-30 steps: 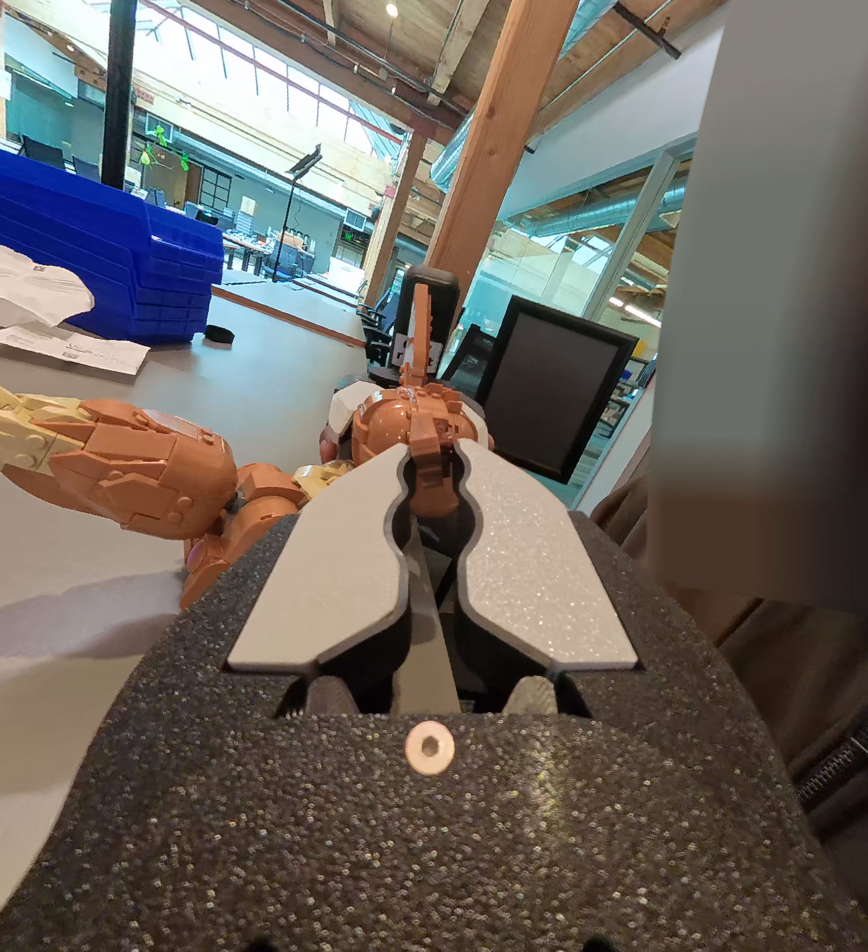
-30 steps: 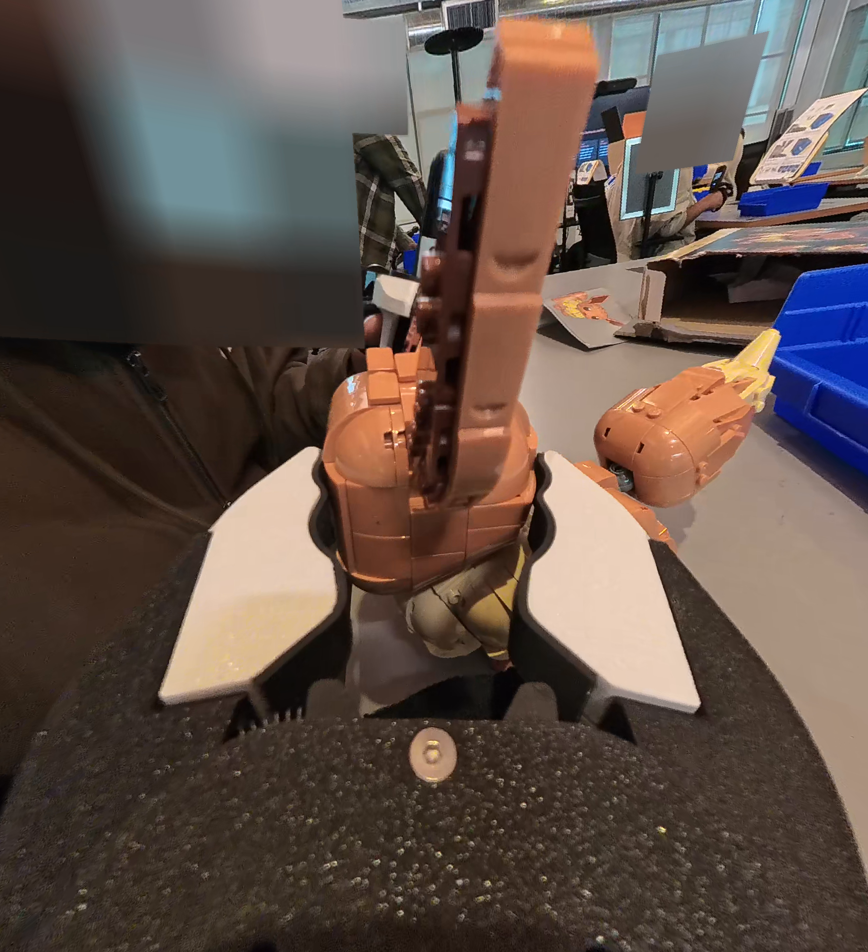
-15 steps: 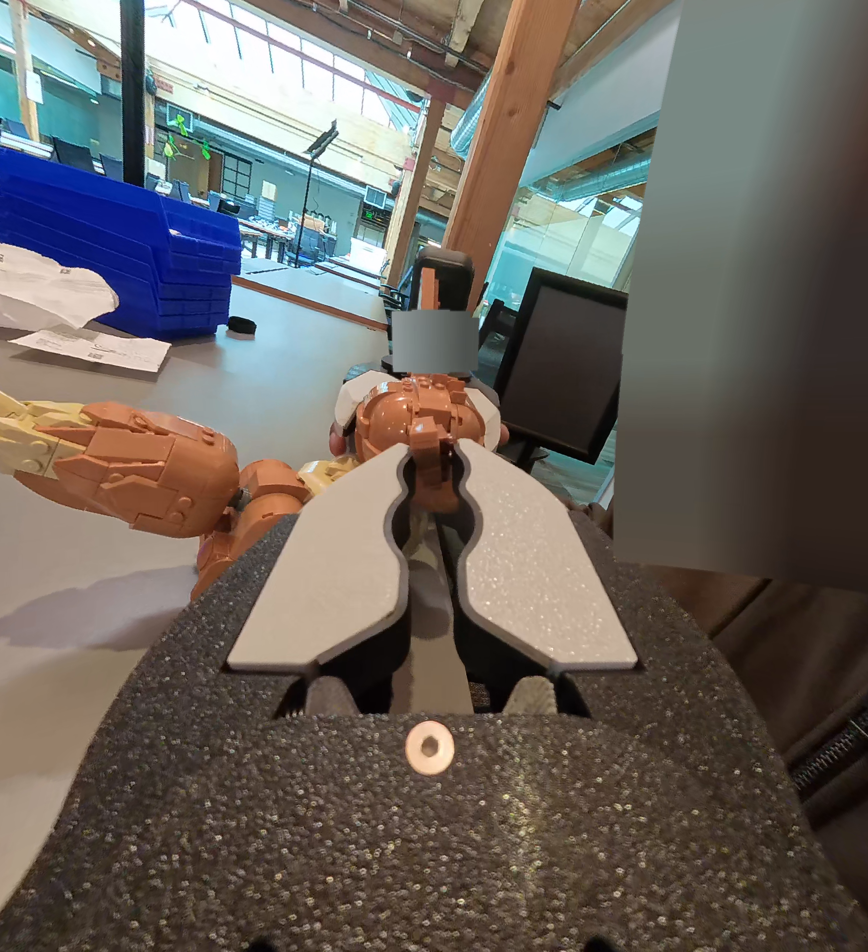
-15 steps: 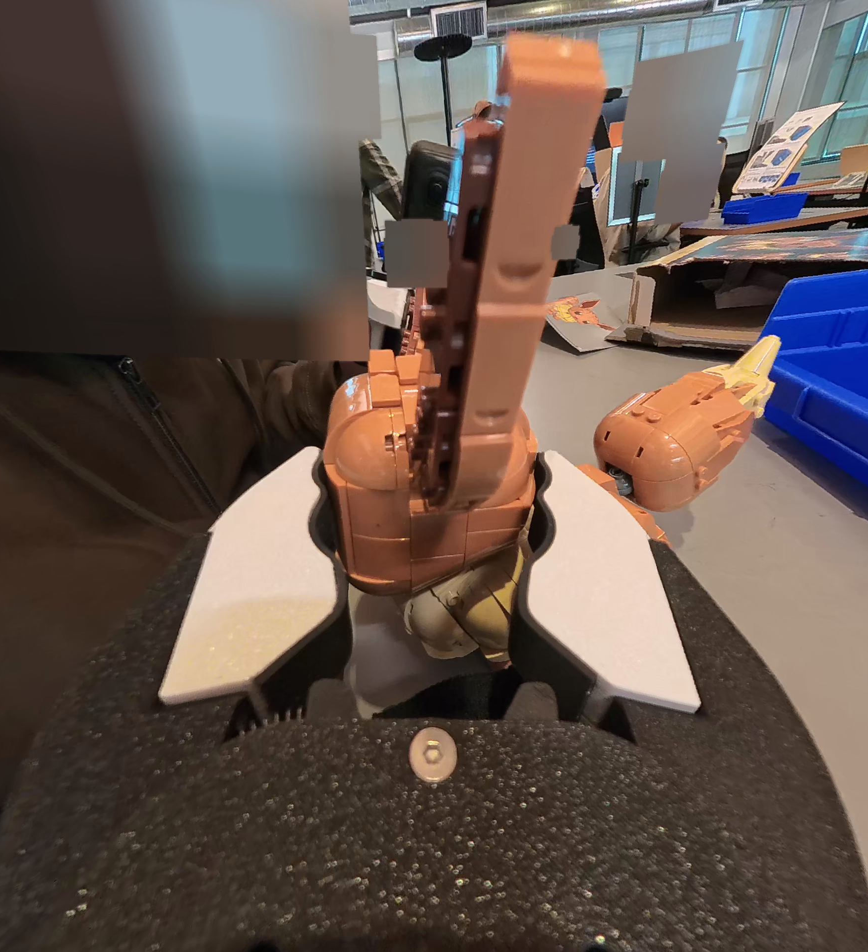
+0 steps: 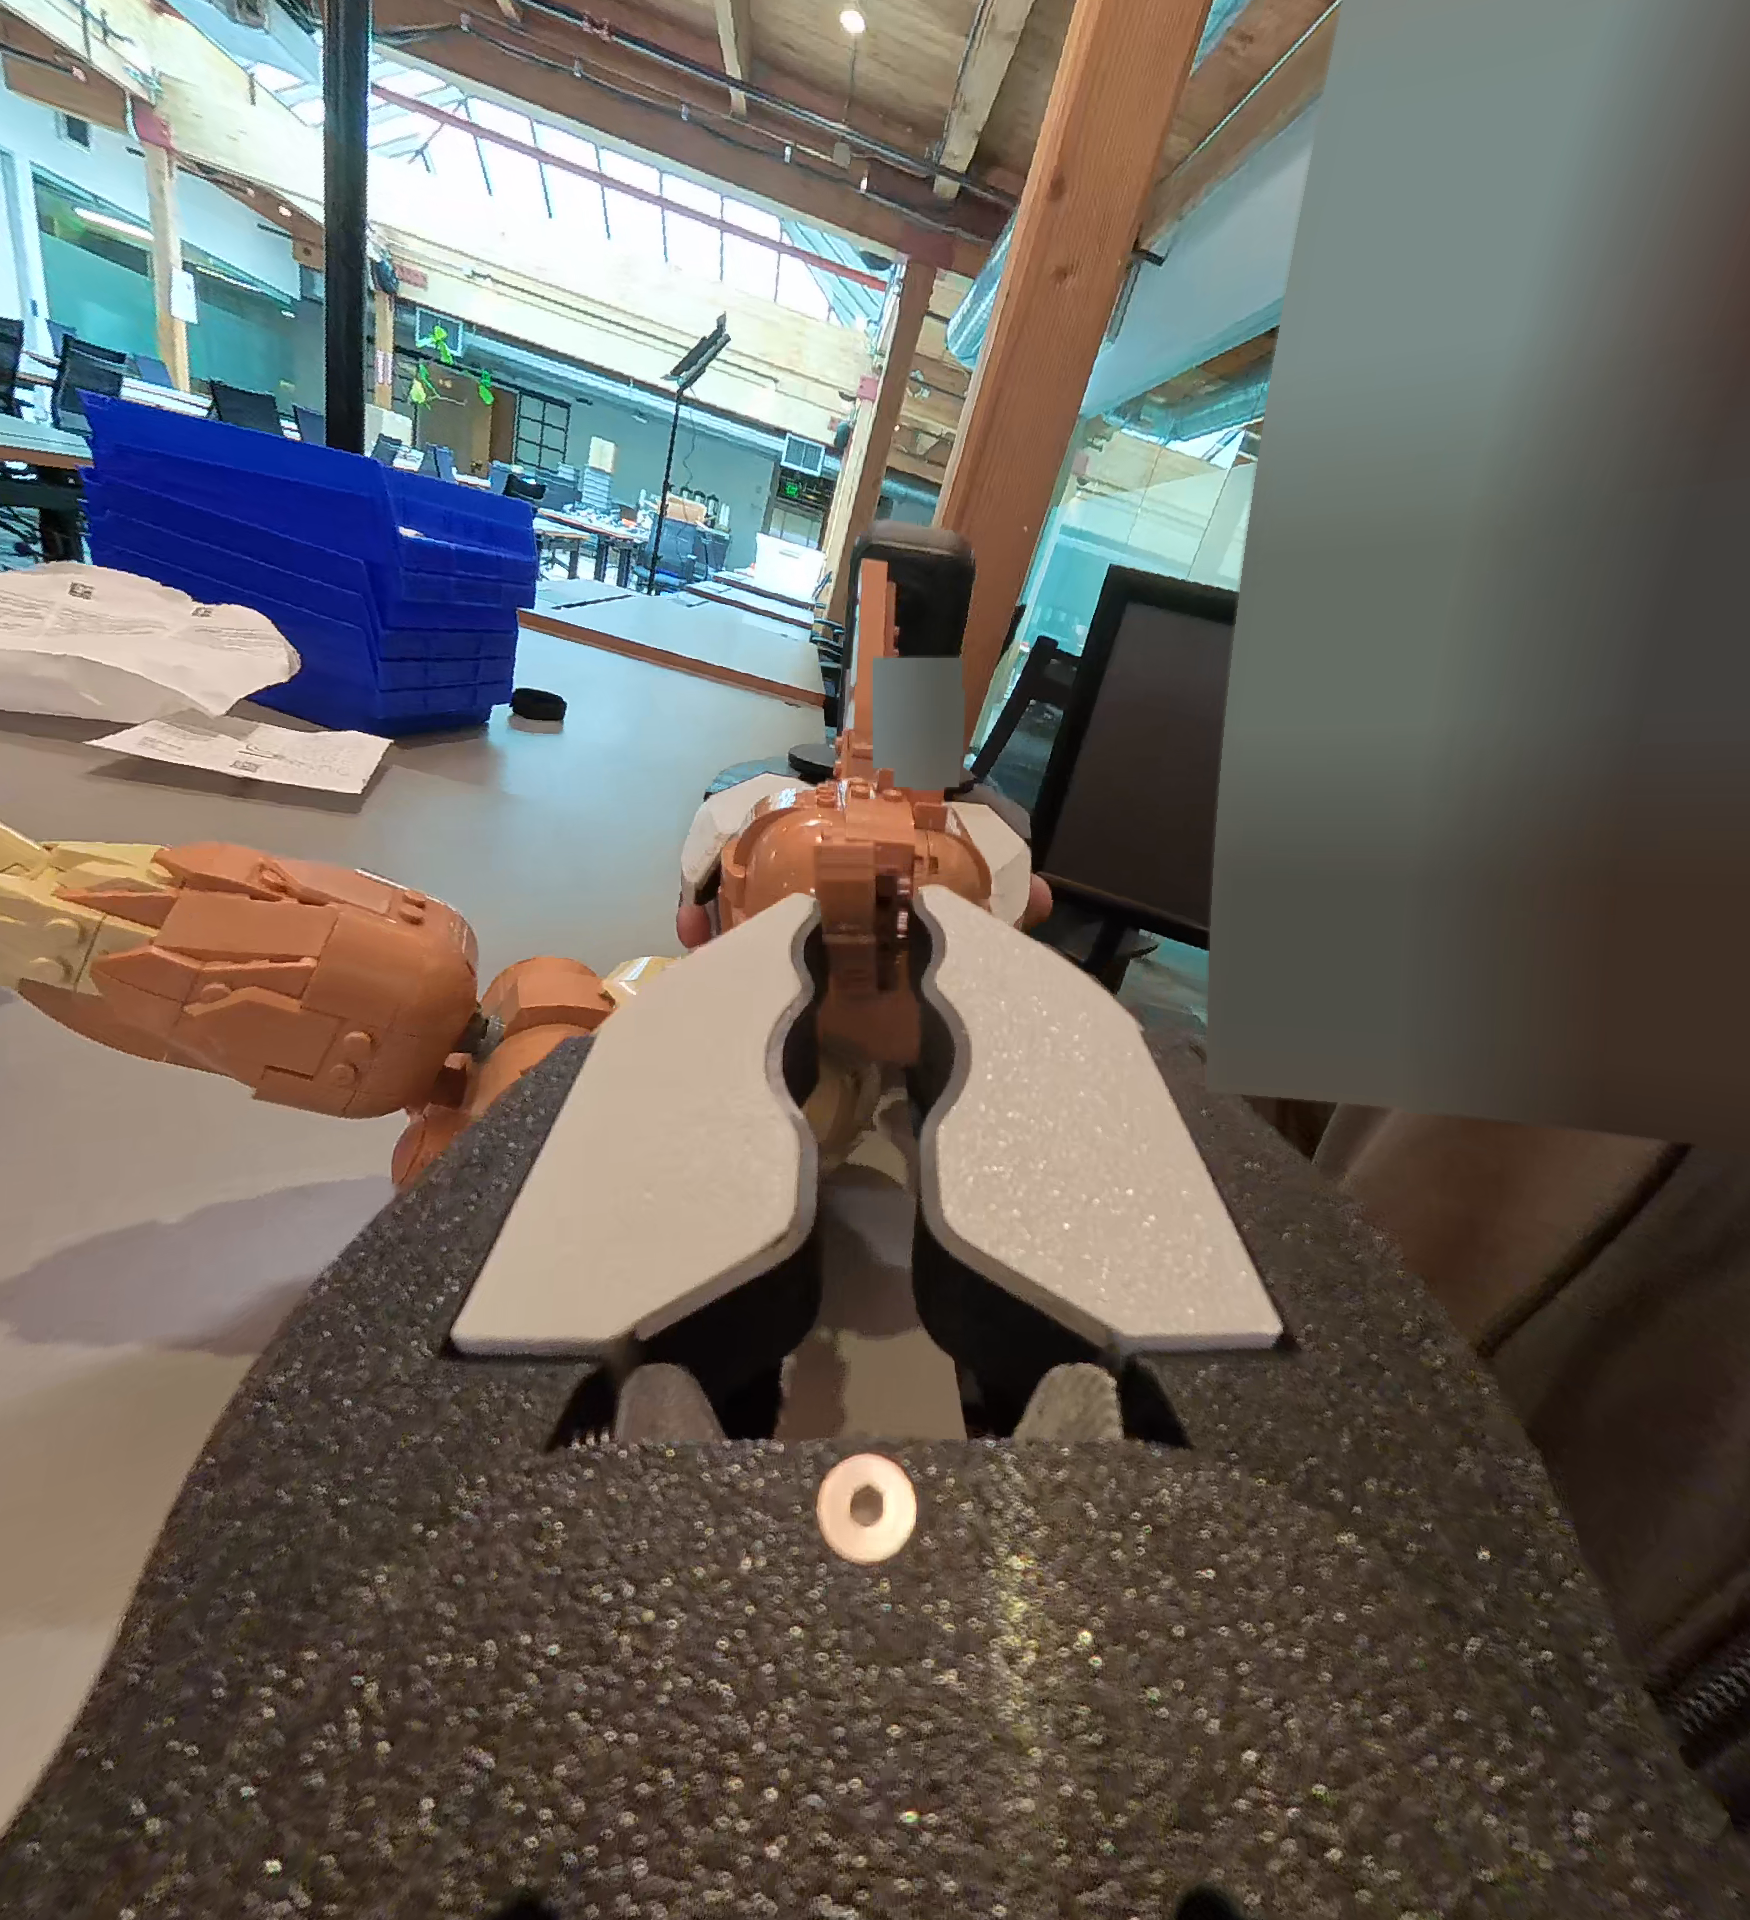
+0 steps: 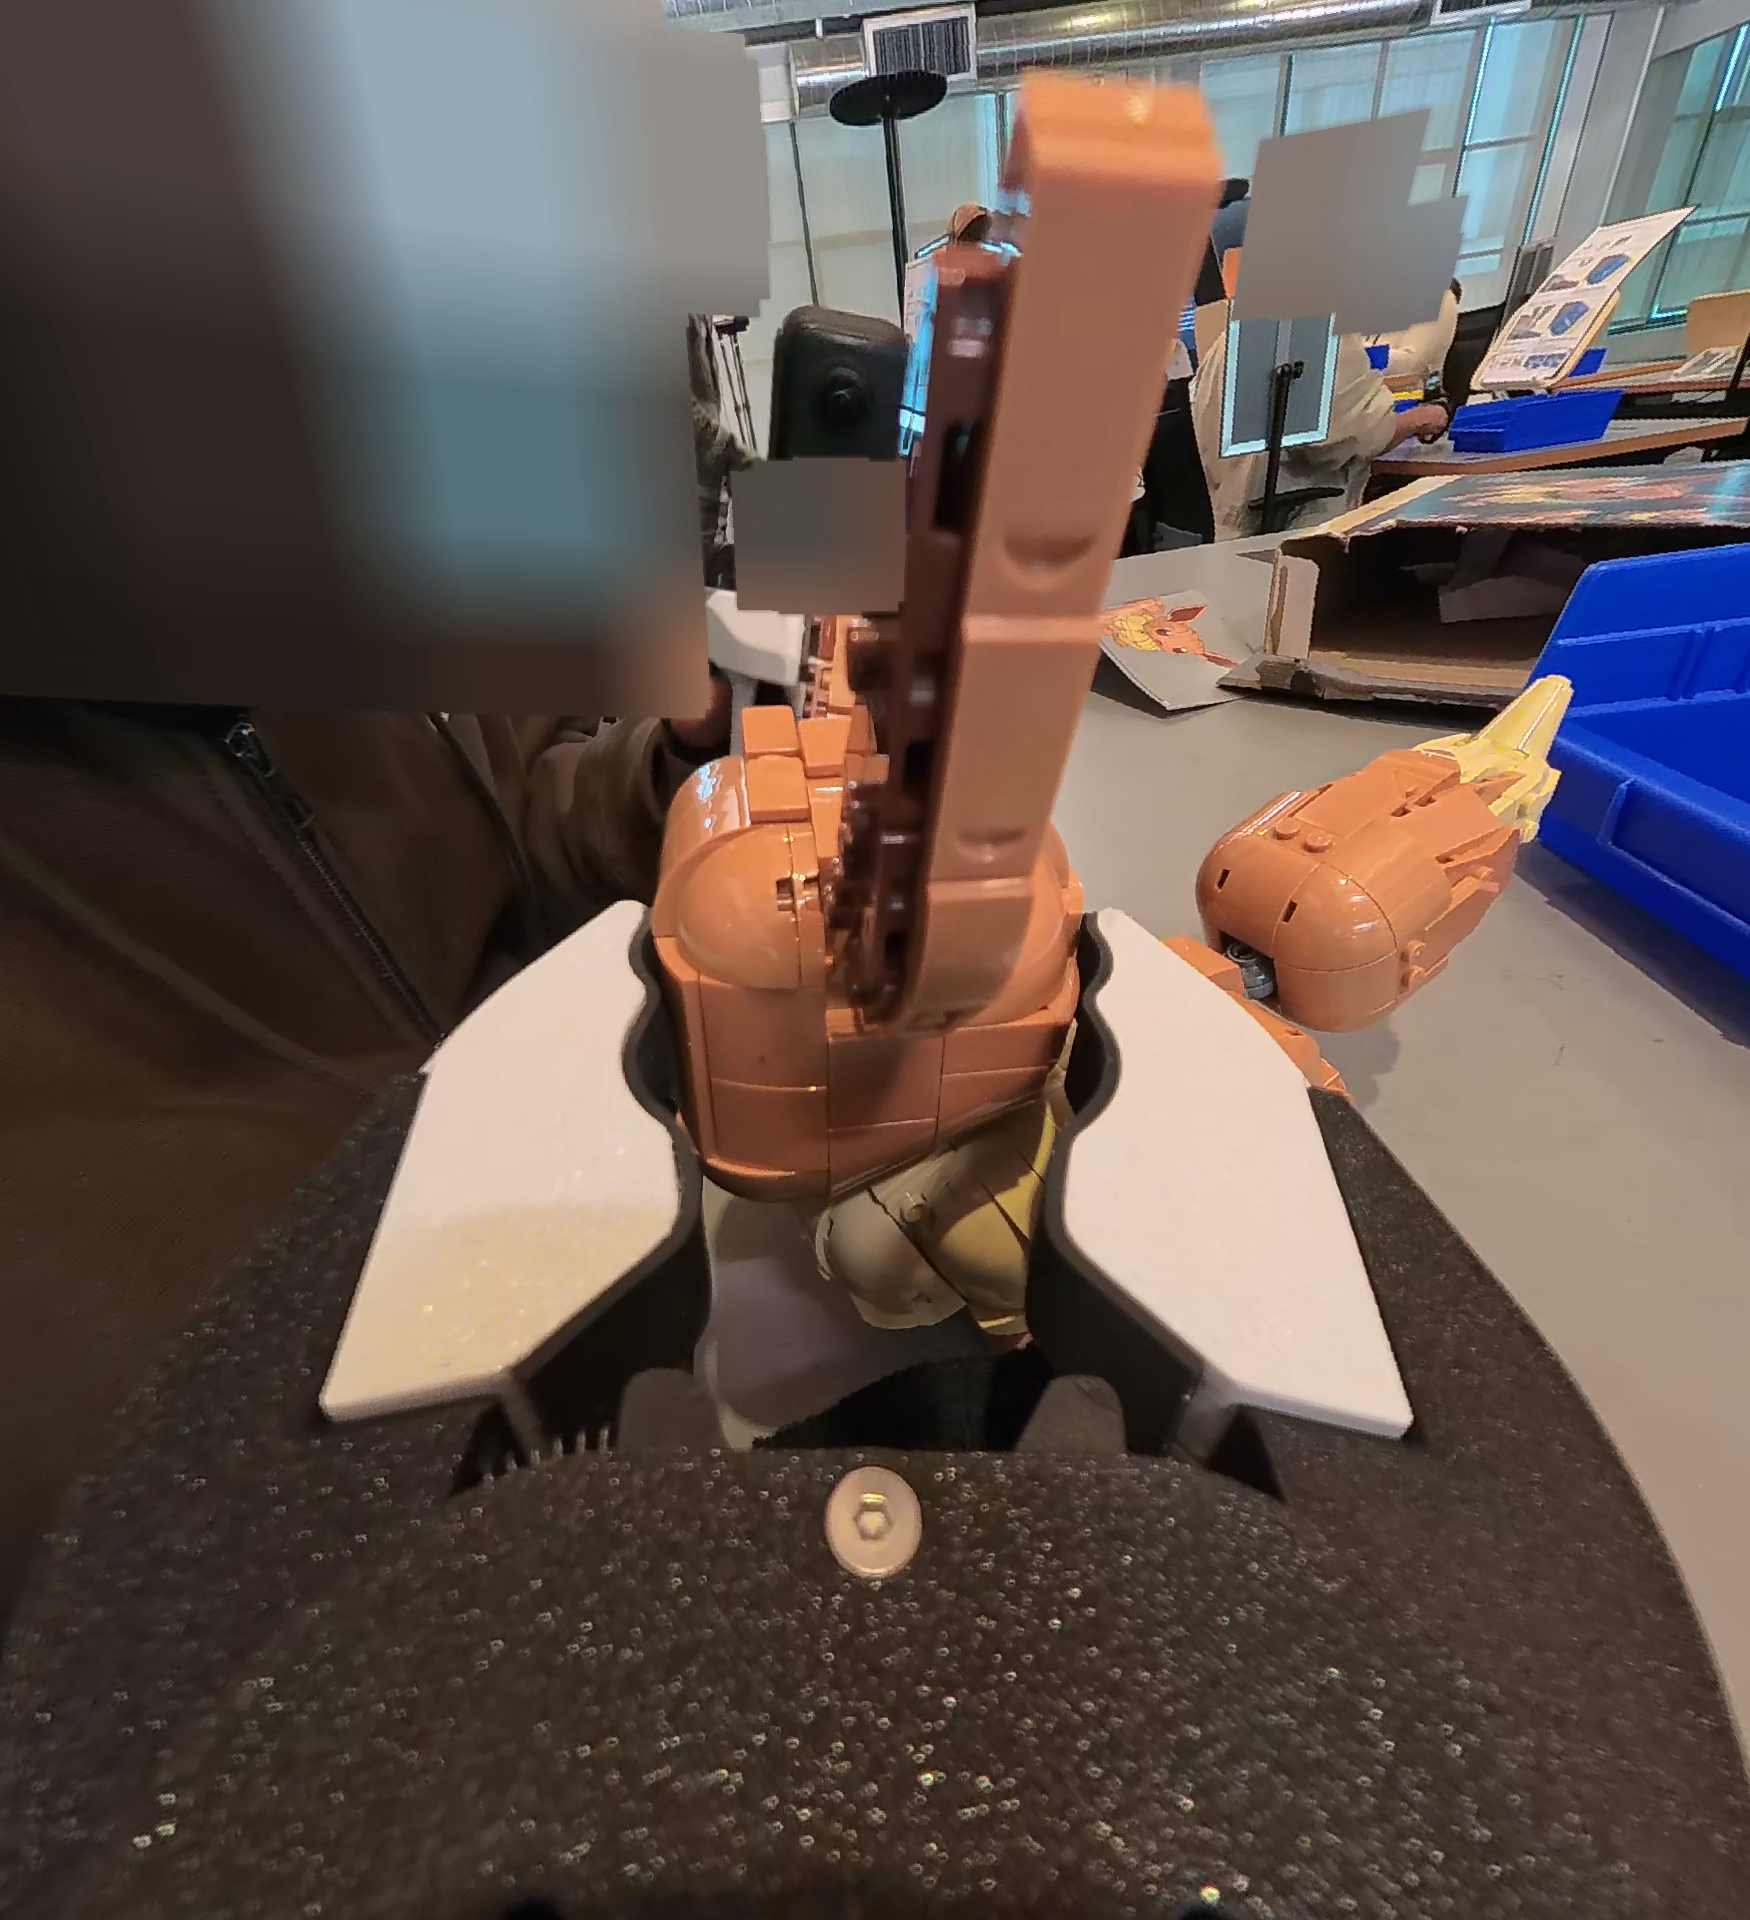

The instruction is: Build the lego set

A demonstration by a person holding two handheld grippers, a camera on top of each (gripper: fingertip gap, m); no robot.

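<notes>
A: Left gripper (image 5: 866,940) state?

B: Nearly closed, clamped on a thin brown brick-built ear (image 5: 866,977). Both pads press against its sides near the base.

A: Right gripper (image 6: 866,997)?

B: Spread wide, gripping the brown brick-built head (image 6: 798,1039) of the same model. The inner faces of both fingers sit against the head's flanks. A long tan-and-dark-brown ear (image 6: 1047,499) stands up from the head, slightly tilted.

A: So both hold one object?

B: Yes. In the left wrist view the head (image 5: 850,852) shows just beyond the left fingertips, with the right gripper's white fingers on either side of it. Cream-coloured bricks (image 6: 933,1247) sit under the head.

A: Surroundings?

B: Grey table (image 5: 175,1195). A brown brick-built tail with a cream tip (image 5: 227,966) extends beside the grippers, raised above the tabletop. Stacked blue bins (image 5: 331,582) and white papers (image 5: 92,644) lie farther back; another blue bin (image 6: 1702,769) is beyond the tail tip in the right view. The person's brown zipped jacket (image 6: 175,935) fills one side.
</notes>
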